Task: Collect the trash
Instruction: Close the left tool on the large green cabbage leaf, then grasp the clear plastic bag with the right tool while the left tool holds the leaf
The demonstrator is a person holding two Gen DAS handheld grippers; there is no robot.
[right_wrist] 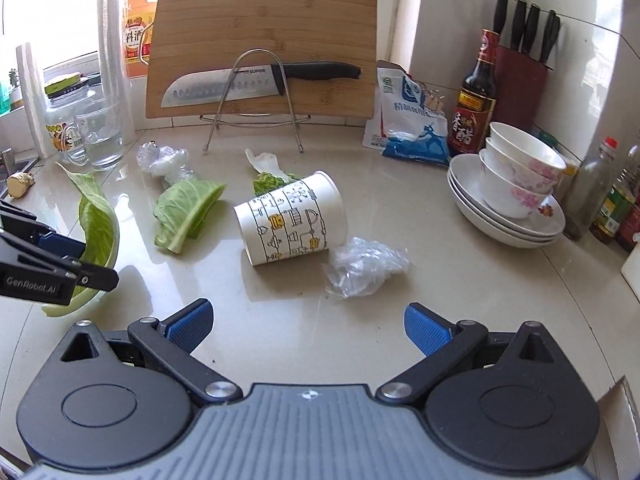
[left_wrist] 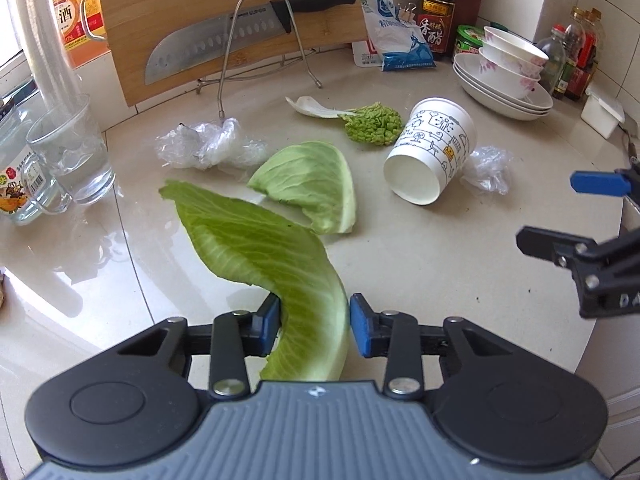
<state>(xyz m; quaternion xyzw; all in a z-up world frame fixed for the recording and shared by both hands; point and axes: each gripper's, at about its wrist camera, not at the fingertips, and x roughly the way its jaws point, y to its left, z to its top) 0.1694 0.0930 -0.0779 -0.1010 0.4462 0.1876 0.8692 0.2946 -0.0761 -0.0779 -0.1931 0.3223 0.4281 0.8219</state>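
"SUPOR" on knife [right_wrist: 240, 84], "GenRobot.AI" on left tongs [right_wrist: 80, 254]

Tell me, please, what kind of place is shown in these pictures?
Most likely a home kitchen counter. A wooden cutting board leans on a wire rack with a kitchen knife across it, a knife block stands in the corner, and bowls sit stacked on plates beside sauce bottles.

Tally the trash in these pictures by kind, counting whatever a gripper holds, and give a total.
Greens: 3, a leaf in the left gripper, a cabbage wedge, a frilly scrap
Plastic wads: 2
Paper cup: 1
Total: 6
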